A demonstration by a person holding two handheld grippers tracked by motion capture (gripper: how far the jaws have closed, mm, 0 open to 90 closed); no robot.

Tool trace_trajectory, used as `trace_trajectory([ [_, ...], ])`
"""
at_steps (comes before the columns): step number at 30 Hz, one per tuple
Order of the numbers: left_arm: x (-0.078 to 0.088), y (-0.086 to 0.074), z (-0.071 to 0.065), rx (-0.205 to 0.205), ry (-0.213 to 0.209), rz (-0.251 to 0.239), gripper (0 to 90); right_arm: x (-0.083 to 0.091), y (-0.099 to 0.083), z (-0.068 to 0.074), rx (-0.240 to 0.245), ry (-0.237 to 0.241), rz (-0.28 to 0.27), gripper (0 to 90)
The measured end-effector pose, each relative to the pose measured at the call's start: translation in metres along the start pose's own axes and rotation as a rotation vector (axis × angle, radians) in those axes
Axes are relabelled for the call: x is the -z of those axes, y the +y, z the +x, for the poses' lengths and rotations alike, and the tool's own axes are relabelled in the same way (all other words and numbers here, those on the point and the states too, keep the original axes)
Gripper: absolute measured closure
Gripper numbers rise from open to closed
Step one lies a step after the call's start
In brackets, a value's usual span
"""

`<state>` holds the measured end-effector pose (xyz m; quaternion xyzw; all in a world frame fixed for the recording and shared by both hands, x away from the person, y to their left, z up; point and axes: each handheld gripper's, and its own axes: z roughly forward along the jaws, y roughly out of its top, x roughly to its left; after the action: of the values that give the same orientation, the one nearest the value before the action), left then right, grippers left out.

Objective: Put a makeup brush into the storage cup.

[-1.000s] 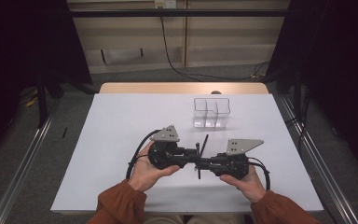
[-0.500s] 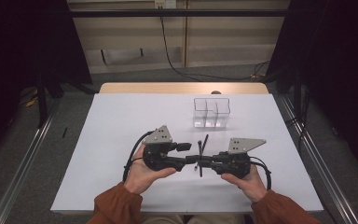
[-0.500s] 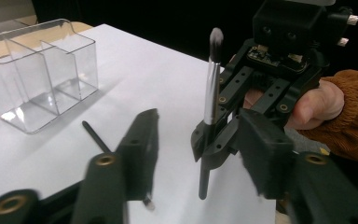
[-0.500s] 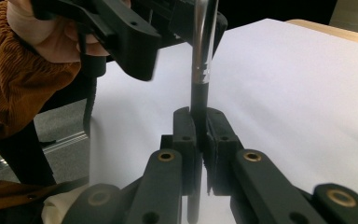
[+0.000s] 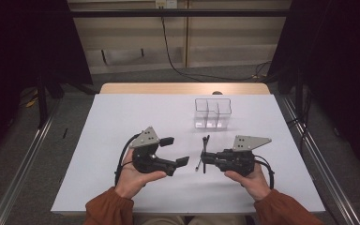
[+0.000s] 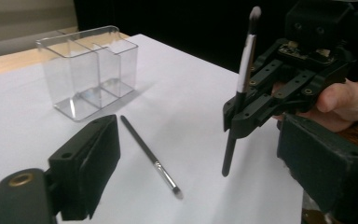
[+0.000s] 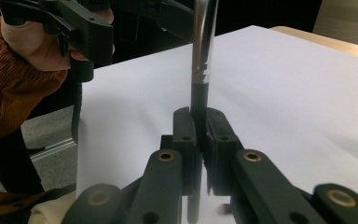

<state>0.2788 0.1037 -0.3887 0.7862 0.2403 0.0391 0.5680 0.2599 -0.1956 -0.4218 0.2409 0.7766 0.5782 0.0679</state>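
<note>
Since the earlier frame, the left tool has been drawn away toward nine o'clock, its jaws just opened and released, nothing between them. The upright brush is clenched by the right tool. A second brush is seen lying on the tabletop in the left gripper view, the clear organizer at twelve o'clock.

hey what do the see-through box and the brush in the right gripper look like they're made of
The box looks like clear hard plastic, perhaps acrylic: you see through its walls, and the edges gleam. The brush held in the right gripper seems to have a glossy black handle, a shiny metal-looking collar and soft pale bristles; handle material unclear.
</note>
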Motion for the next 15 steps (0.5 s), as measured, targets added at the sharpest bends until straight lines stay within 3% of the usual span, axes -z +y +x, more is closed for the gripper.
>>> trace_trajectory([
  [9,0.022,-0.014,0.014,0.024,0.087,-0.003,3.9,0.002,0.006,-0.004,0.001,-0.027,-0.017,84.4],
  [11,0.027,-0.014,0.017,0.045,0.08,-0.016,3.8,0.002,0.006,-0.006,-0.001,-0.032,-0.017,84.4],
  [15,0.039,-0.015,0.018,0.023,0.071,-0.04,1.3,0.0,0.005,-0.009,-0.01,-0.043,-0.017,84.4],
])
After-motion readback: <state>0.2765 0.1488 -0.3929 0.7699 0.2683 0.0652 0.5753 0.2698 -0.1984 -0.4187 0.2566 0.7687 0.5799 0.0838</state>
